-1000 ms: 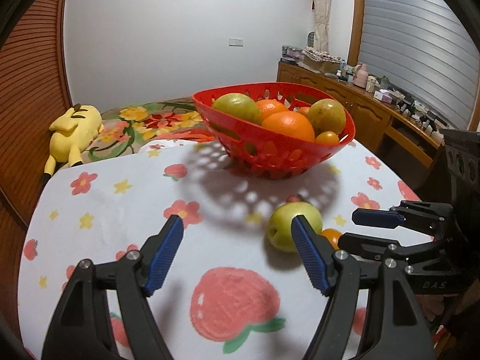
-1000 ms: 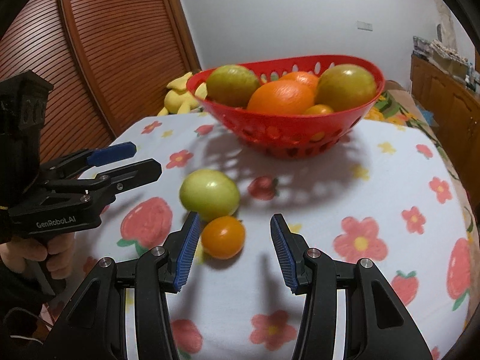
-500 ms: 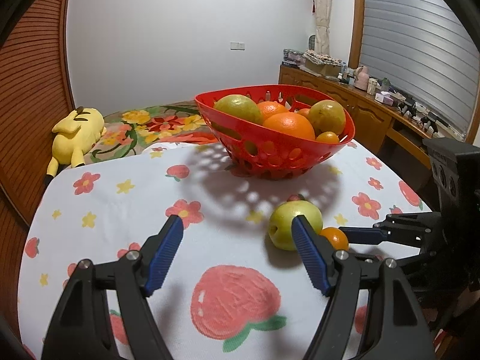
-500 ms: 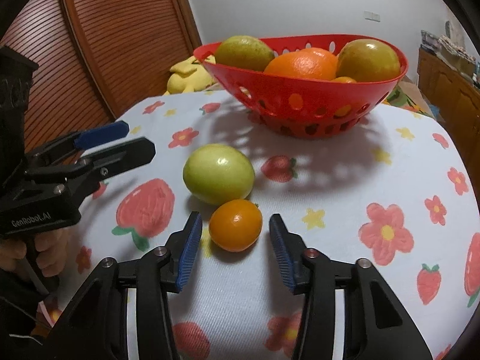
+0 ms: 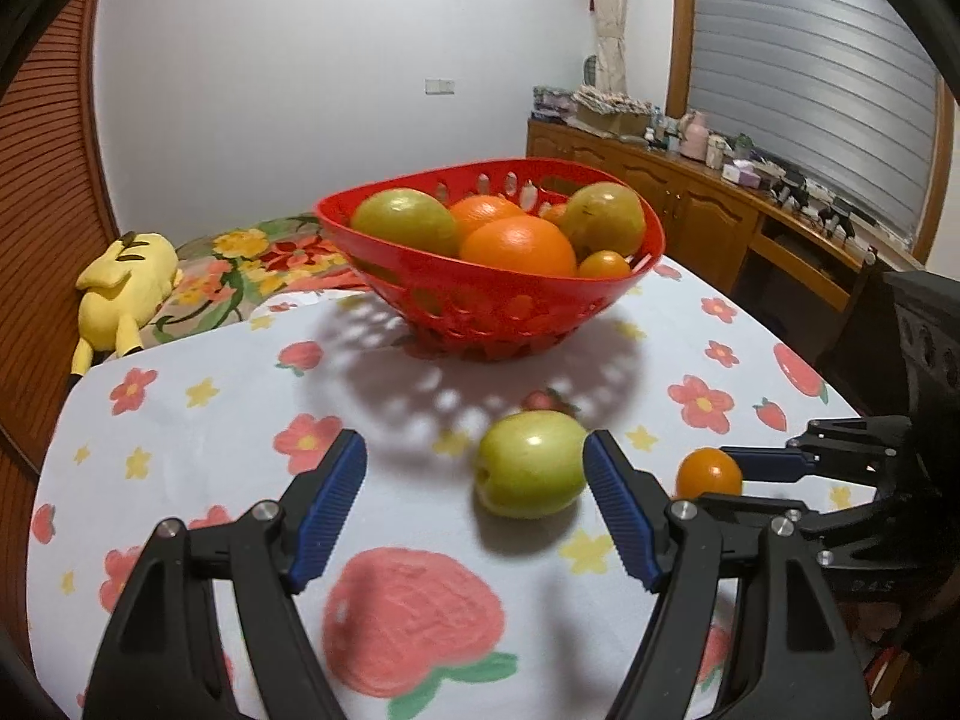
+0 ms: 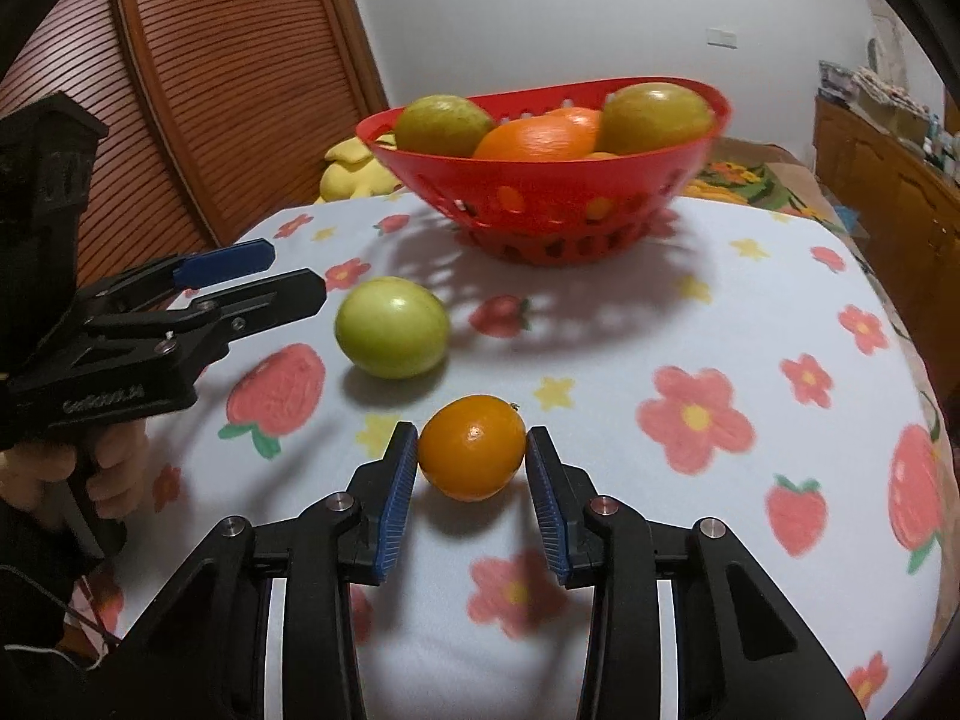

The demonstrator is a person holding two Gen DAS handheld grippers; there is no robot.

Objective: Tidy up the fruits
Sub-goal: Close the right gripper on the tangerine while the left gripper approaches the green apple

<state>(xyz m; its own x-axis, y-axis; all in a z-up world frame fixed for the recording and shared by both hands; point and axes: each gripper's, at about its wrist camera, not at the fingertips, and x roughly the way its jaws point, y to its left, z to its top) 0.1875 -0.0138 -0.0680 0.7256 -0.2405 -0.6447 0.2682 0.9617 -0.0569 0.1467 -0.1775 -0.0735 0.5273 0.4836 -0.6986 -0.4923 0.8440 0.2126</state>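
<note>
Where fingers [image 6: 402, 480] bracket small orange [image 6: 471, 447], contact hidden leftward.

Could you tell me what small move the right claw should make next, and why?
Probably close. The right claw already straddles the small orange on the table, one blue pad at each side with only slim gaps, so squeezing should secure it for a lift toward the red basket. The left claw is open near the green apple.

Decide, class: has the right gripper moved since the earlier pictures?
Yes. The right gripper has come forward over the tablecloth; its fingers now flank the small orange, nearer the red basket.
</note>
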